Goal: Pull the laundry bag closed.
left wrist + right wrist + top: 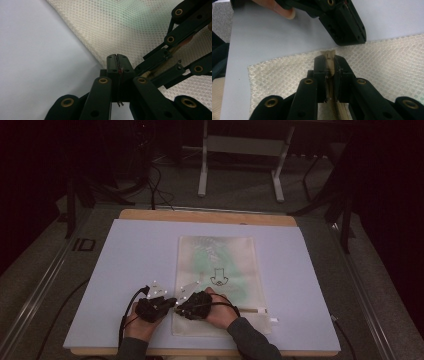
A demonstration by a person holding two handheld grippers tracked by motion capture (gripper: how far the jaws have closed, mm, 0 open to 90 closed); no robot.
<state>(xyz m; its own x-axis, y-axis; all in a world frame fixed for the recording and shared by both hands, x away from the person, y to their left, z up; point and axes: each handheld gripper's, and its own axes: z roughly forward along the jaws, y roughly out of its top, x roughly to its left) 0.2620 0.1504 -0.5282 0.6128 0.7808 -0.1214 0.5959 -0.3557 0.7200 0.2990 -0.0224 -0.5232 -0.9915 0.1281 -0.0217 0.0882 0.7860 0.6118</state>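
High view
Bag: a flat, cream mesh bag (217, 280), rectangular, lies lengthwise at the middle of the desk; a green shape shows through the mesh and a small black drawing is printed near its middle.
Zipper: a band across the bag's near end, its white pull (273, 319) lying off the bag's edge at 4 o'clock.
Desk: a wooden top under a smooth pale lilac sheet (135, 265).
Room: dim, grey carpet; a white frame stand (240, 155) at 12 o'clock, dark cables at 10 o'clock.
Hands: both forearms enter at 6 o'clock; left claw (167, 302) and right claw (186, 301) meet nose to nose at the bag's near left corner, at 7 o'clock of the bag.

Left gripper view
Left claw: (117, 63) black jointed links with brass rivets; jaws pressed together on a thin edge at the bag's border, though what they pinch is too fine to tell.
Mesh: (120, 27) fine honeycomb weave running from 12 to 3 o'clock, lilac sheet from 9 o'clock.
Right claw: its links come in from 2 o'clock.

Right gripper view
Right claw: (329, 58) clamped on the zipper end (329, 54), a beige fabric tab poking out past the tips; zipper teeth run down between the jaws to 6 o'clock.
Left claw: a black block at 12 o'clock, with a fingertip (284, 11) at 11 o'clock.
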